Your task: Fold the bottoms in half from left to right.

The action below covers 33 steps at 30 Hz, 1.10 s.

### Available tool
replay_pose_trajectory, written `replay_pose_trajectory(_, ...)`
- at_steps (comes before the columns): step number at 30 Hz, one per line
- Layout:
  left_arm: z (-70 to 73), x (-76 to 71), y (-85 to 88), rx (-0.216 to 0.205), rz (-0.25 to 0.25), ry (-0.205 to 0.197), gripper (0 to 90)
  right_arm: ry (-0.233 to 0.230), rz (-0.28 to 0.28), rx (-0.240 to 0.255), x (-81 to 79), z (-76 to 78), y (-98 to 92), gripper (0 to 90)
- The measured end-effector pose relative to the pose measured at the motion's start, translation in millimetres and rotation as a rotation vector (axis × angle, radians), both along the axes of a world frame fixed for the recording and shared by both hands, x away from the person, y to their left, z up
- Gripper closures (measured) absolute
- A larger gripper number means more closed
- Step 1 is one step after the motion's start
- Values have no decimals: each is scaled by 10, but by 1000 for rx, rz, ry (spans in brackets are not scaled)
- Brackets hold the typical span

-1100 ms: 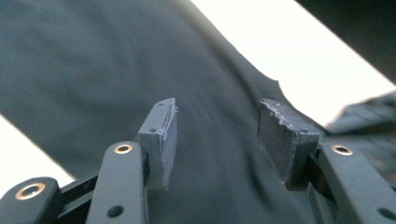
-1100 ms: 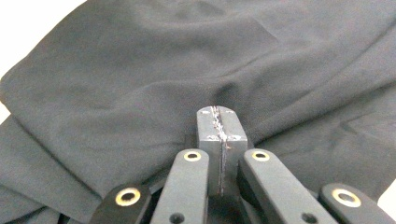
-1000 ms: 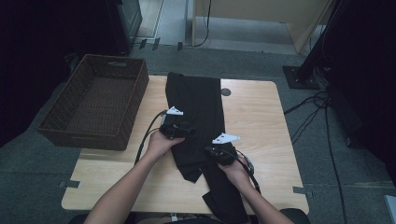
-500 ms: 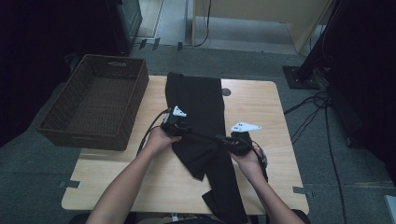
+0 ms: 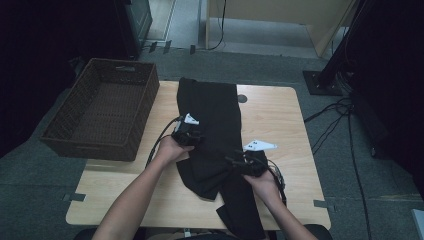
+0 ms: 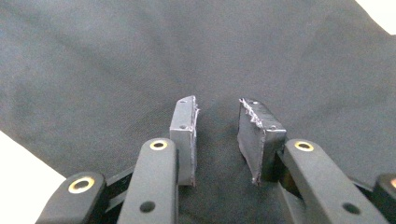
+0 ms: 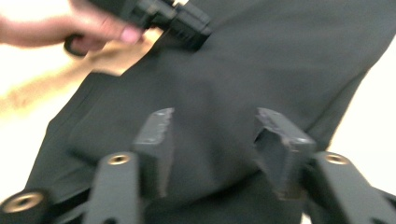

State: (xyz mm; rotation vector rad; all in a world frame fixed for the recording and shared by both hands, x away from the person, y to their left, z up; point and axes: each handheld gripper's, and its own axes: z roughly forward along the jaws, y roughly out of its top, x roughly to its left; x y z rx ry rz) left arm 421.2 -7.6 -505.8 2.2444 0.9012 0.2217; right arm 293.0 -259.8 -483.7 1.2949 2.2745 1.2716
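Grey carpet surrounds one light wooden table (image 5: 280, 130); dark room beyond, cables on the floor at right.

One black garment (image 5: 212, 115) lies lengthwise down the table's middle, its far end near the far edge, its near end hanging over the near edge by your right forearm. Looks like trousers; cannot tell for certain. Folds bunch between your two hands.

One brown wicker basket (image 5: 60, 135), rectangular, overhangs the table's left side. Its near right corner sits close to your left wrist.

One small dark round spot (image 5: 242, 98) on the tabletop, just right of the garment's far end.

Bare wood: a broad strip right of the garment out to the right edge, and a strip along the near left.

Two grippers. Your left gripper (image 5: 192, 136) rests at the garment's left edge; in the left gripper view (image 6: 217, 128) its jaws stand a narrow gap apart over the cloth, nothing between them. Your right gripper (image 5: 235, 162) sits on the cloth's middle; in the right gripper view (image 7: 215, 140) its jaws are spread wide, cloth bulging up between them but not pinched. That view is blurred.
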Motion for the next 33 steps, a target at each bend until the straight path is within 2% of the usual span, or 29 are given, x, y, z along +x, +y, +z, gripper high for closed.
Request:
replay_pose_trajectory(4,-4,-3,8,-10,7,4,677,29,35,17,-167,-139,109,385)
replay_pose_trajectory(8,1,-4,4,4,0,-3,678,78,61,-17,-236,-294,245,354)
replay_pose_trajectory(9,1,-3,4,4,0,-3,680,58,63,-42,-246,-330,281,381)
replay_pose_trajectory(10,1,-1,5,4,1,-1,684,30,58,-74,-262,-333,307,448)
replay_pose_trajectory(11,1,1,8,4,0,-1,691,9,61,-113,-262,-327,325,545)
replay_pose_trajectory(12,1,2,9,3,0,-1,695,-4,65,-144,-259,-316,328,691)
replay_pose_trajectory(13,-1,2,8,-1,2,-1,696,5,65,-156,-257,-292,327,817)
replay_pose_trajectory(14,0,3,11,2,-1,-1,697,30,82,-157,-232,-259,314,879)
replay_pose_trajectory(15,0,3,11,2,-1,-1,697,54,95,-152,-209,-208,304,886)
replay_pose_trajectory(16,-1,4,13,1,-2,-2,697,51,115,-150,-186,-143,289,890)
replay_pose_trajectory(18,-2,6,17,-5,-1,3,698,36,117,-129,-142,27,248,892)
replay_pose_trajectory(21,-3,8,18,-7,0,4,699,-4,95,-69,-11,307,148,890)
replay_pose_trajectory(23,-1,10,17,-6,1,7,700,-12,76,-31,130,463,88,886)
replay_pose_trajectory(26,0,13,20,-6,0,9,701,-8,47,-26,419,581,27,883)
replay_pose_trajectory(27,0,14,20,-6,0,9,701,6,25,-37,534,574,9,883)
replay_pose_trajectory(29,-1,12,19,-6,0,7,702,2,-28,-82,749,492,-30,854)
replay_pose_trajectory(31,0,13,20,-7,1,9,703,17,-74,-104,938,333,-72,676)
replay_pose_trajectory(32,-1,12,17,-7,3,8,703,47,-97,-116,990,272,-89,658)
replay_pose_trajectory(33,0,12,18,-5,1,8,703,64,-105,-109,1007,232,-111,595)
